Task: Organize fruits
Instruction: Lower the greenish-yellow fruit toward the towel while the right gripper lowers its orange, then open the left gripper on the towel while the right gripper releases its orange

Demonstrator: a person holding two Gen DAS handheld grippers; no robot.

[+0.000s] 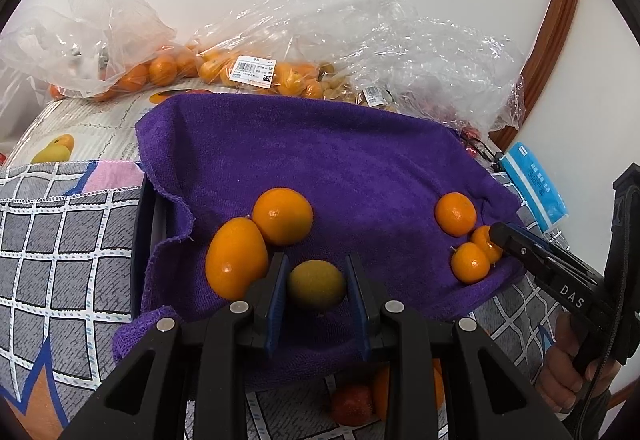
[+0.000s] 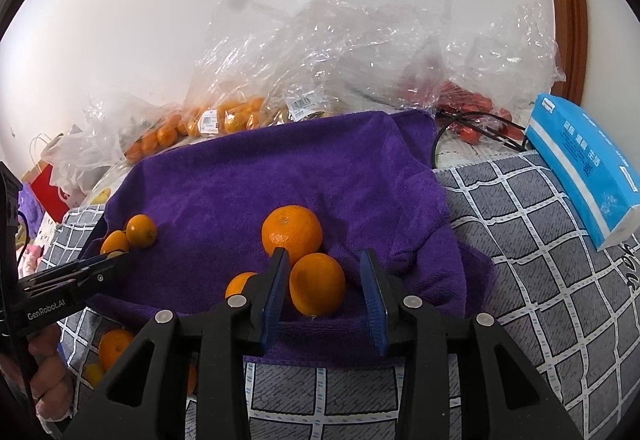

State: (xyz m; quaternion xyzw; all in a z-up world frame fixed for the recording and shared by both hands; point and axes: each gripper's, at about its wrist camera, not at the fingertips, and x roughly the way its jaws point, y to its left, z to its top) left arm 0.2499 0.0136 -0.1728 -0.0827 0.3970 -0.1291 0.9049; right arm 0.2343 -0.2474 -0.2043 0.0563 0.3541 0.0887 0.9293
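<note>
"DAS" marks the right claw [image 1: 496,236]; "GenRobot.AI" the left claw [image 2: 120,258]; bag labels seem illegible.

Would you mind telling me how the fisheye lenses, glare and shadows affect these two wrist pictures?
Left wrist view: dark corners, the wooden door frame bows into an arc, glare spots shine on the orange fruits, and the greenish fruit sits shaded. Right wrist view: the same bending, bright glints on the plastic bags, sharp focus on the purple towel.
</note>
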